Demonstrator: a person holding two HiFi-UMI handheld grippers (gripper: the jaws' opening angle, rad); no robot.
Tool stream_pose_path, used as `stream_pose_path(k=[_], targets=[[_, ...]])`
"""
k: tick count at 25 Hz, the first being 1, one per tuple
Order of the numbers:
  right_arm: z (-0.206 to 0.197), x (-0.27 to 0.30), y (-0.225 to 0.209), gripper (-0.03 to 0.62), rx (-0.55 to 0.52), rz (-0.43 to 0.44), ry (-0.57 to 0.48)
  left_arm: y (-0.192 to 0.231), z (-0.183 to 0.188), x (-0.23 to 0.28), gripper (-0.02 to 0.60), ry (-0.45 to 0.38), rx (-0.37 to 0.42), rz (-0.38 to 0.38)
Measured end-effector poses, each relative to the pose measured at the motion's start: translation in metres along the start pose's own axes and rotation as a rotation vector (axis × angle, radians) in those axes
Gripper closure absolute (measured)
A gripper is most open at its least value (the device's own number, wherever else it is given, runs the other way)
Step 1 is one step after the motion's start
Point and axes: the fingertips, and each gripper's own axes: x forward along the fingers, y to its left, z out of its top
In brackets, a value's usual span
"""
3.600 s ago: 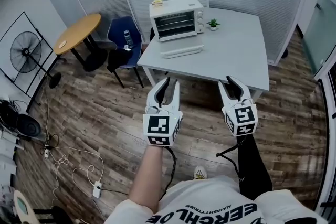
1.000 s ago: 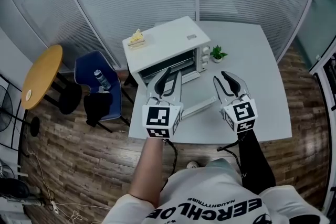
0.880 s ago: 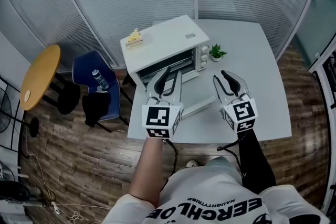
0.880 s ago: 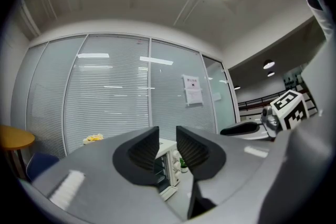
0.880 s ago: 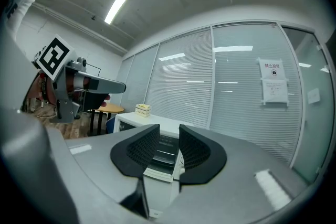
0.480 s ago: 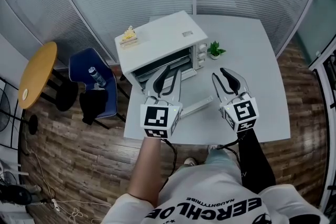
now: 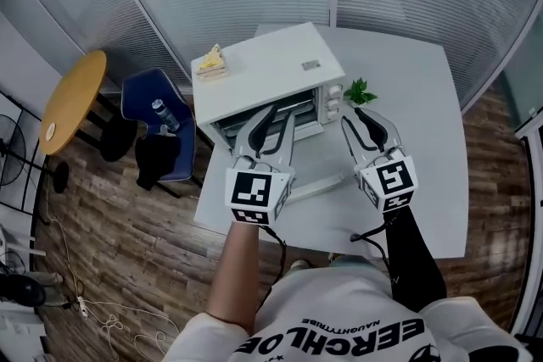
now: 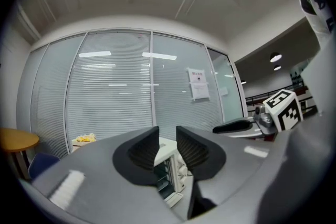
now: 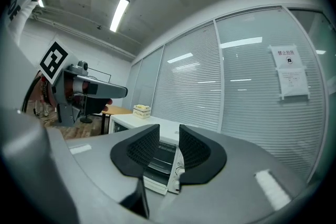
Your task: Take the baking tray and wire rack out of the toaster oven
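Observation:
A white toaster oven (image 7: 267, 76) stands at the left end of the white table (image 7: 424, 140), with its door (image 7: 316, 184) folded down toward me. Its dark cavity (image 7: 231, 128) shows rack lines; the tray cannot be made out. My left gripper (image 7: 271, 116) hovers level in front of the cavity, jaws open and empty. My right gripper (image 7: 363, 123) hangs open and empty by the oven's knob side. In the left gripper view the oven (image 8: 170, 170) sits between the pads (image 8: 193, 148). In the right gripper view the oven (image 9: 157, 162) lies just beyond the pads (image 9: 142, 147).
A small potted plant (image 7: 360, 91) stands right of the oven. A yellow item (image 7: 210, 60) lies on the oven's top. A blue chair (image 7: 153, 110) with a bottle and a round wooden table (image 7: 72, 97) stand to the left. Glass partitions with blinds close the back.
The person has walked up to the table. Both grippers have moved forward toward the oven front, which now lies right under their tips. Jaws look unchanged.

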Motion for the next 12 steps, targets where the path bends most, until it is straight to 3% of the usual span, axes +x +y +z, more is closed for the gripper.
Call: stream_pose_path(k=[12], targets=[[-0.032, 0.025, -0.053, 0.497, 0.026, 0.07, 0.02, -0.028, -0.019, 0.059, 0.478, 0.037, 0.015, 0.012]])
